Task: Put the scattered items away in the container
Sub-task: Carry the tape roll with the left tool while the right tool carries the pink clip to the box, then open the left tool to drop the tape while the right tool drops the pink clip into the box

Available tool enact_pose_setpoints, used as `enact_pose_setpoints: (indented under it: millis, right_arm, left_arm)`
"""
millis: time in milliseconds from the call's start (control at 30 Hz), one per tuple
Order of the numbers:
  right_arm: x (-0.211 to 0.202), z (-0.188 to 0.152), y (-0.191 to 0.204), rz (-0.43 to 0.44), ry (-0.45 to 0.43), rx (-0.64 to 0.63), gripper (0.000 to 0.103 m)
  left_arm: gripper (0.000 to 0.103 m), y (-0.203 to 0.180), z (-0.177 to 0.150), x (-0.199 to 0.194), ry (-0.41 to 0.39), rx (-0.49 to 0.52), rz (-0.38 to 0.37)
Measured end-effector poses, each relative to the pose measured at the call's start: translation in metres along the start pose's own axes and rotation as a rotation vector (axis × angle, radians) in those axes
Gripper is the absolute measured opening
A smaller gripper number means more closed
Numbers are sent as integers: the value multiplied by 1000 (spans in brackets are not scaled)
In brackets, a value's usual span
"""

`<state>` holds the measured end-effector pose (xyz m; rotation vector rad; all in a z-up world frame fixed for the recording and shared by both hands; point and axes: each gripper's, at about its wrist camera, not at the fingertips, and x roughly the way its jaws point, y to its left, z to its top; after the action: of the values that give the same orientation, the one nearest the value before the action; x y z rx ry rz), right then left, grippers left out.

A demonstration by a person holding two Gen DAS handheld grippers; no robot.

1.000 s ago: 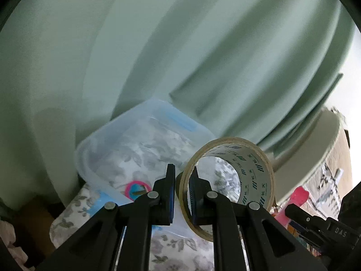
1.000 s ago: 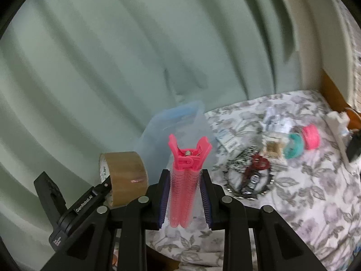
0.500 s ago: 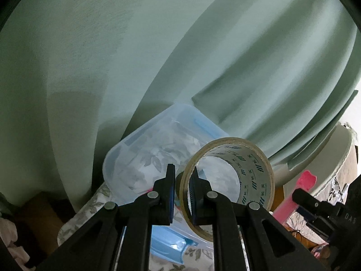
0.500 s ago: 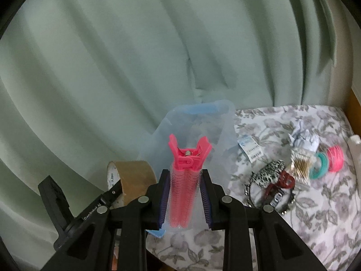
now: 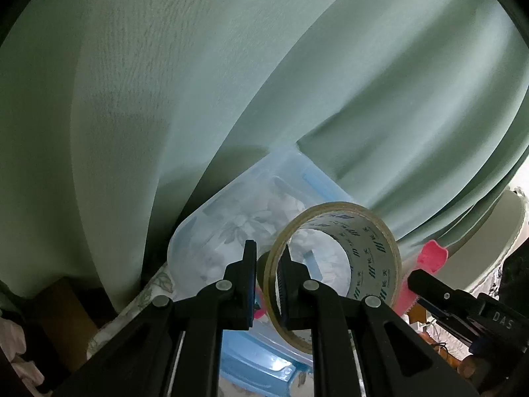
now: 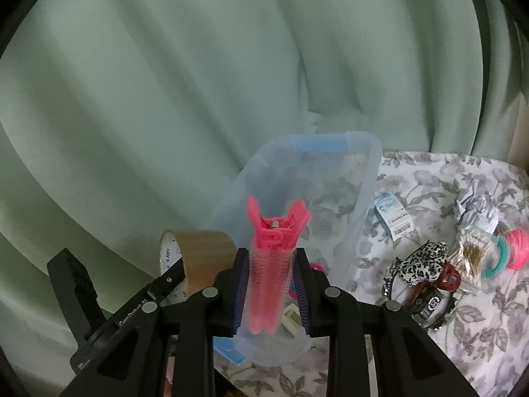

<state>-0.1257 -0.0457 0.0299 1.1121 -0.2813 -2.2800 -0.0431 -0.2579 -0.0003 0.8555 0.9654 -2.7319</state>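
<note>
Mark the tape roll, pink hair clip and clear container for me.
tape roll (image 5: 373, 251), left wrist view, printed inner wall.
pink hair clip (image 6: 269, 271), right wrist view, ribbed body.
clear container (image 6: 367, 178), right wrist view, right wall.

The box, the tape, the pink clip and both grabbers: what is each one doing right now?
Clear plastic box: open, no lid on, standing on the flowered cloth.
Tape roll: held up, pinched through its wall.
Left gripper: shut on the tape roll.
Pink hair clip: held upright over the box.
Right gripper: shut on the pink hair clip.
Leopard headband: lying on the cloth, outside the box.
</note>
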Motion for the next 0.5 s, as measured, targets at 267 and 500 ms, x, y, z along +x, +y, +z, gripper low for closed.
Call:
enact_pose_setpoints:
  millis: [267, 500]
  right_arm:
    - [25, -8, -5, 2, 64, 10, 29]
    - [44, -16, -15, 3, 113, 44, 29]
  left_arm:
    - [12, -1, 0, 1, 25, -6, 22]
    - [13, -5, -2, 1, 30, 4, 36]
